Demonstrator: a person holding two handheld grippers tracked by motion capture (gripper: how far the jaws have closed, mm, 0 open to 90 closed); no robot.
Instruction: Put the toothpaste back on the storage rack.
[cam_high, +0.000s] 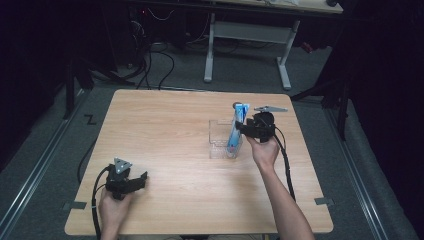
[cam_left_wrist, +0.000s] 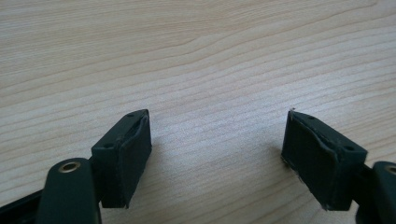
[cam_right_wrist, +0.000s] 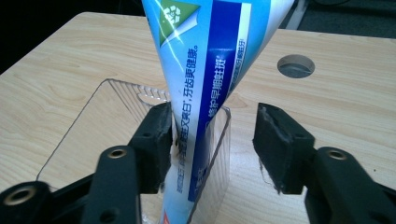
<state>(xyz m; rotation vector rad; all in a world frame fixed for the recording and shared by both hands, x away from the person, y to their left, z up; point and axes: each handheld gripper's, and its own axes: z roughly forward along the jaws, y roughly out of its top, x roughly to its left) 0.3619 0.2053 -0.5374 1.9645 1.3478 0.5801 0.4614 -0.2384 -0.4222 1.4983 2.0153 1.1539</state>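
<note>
Toothpaste tube (cam_right_wrist: 205, 79) standing in clear organizer (cam_right_wrist: 93, 116) | right tool (cam_right_wrist: 212, 140) spreading wide around it, apparently releasing | left tool (cam_left_wrist: 215, 154) resting wide on counter (cam_high: 165, 125) | next: withdrawing clear.

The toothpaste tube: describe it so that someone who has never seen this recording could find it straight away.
On the wooden table, look right of centre for the clear plastic box. The toothpaste tube stands nearly upright in the box's right end, between the open jaws of the right gripper. It is the one coloured thing there: blue and white, with printed characters and a green patch.
</note>
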